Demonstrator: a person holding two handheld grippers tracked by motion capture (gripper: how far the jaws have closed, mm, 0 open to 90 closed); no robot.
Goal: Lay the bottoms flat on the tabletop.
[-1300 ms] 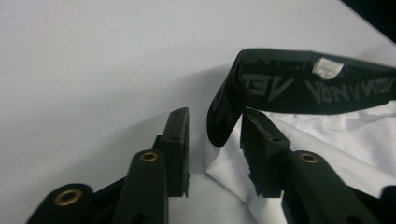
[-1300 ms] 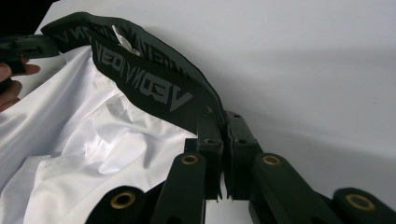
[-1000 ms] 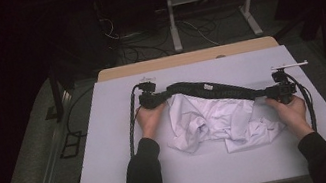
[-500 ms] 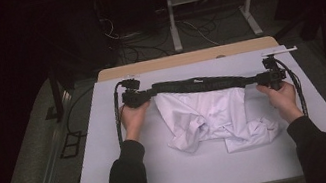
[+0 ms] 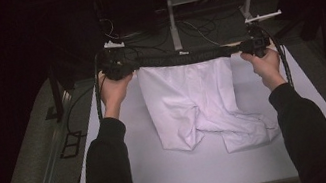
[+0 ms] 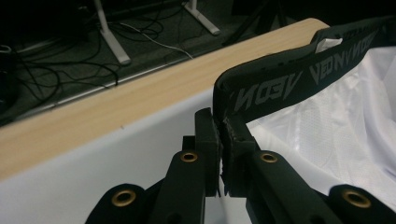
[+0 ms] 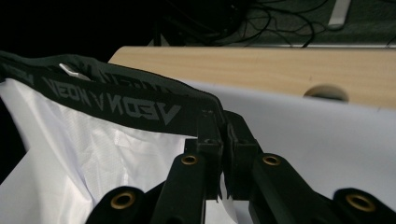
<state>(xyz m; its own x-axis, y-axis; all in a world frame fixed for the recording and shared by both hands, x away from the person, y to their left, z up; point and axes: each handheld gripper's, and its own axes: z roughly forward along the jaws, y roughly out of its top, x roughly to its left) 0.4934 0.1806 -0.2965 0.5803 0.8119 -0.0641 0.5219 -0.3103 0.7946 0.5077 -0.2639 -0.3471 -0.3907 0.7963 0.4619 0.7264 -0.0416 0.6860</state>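
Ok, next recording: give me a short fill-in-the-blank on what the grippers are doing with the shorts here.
1. Each gripper is shut on the black ____ of the white shorts.
2. The left gripper and the right gripper hold it stretched ____ between them.
3. The legs of the shorts hang down onto the ____ table.

Missing words: waistband; taut; white

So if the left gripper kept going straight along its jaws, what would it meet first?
The left gripper is shut on the black waistband of the white shorts. Beyond that, its line looks to run over the white table cover toward the wooden table edge, though depth is unclear.
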